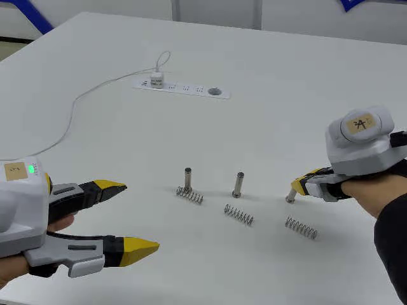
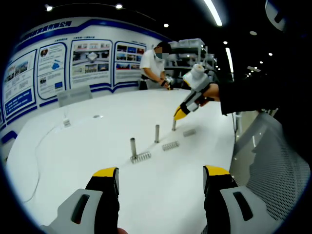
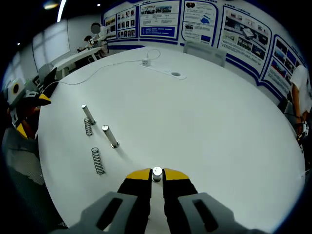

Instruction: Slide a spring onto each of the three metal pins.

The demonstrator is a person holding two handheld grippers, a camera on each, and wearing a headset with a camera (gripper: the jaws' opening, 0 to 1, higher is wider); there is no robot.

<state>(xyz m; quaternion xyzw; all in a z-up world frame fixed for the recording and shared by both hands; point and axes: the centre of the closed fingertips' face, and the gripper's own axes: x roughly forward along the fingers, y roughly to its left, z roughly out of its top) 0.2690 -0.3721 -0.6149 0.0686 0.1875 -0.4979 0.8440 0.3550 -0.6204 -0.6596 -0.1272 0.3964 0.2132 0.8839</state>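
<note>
Steel pins [image 1: 187, 178], three: none carries a spring yet. The right gripper [image 3: 157, 176] is clenched on the right pin [image 3: 156, 171], right of the middle pin [image 1: 238, 184]; the left gripper [image 1: 130, 216] hangs released, well left of it. The springs [image 1: 238, 215] lie flat, one just in front of the middle pin, one to either side. Judged step: securing the first pin. Next move calls for a spring aligned end-on with the pin tip. Jaws hide the held pin's shaft; its tilt cannot be settled.
</note>
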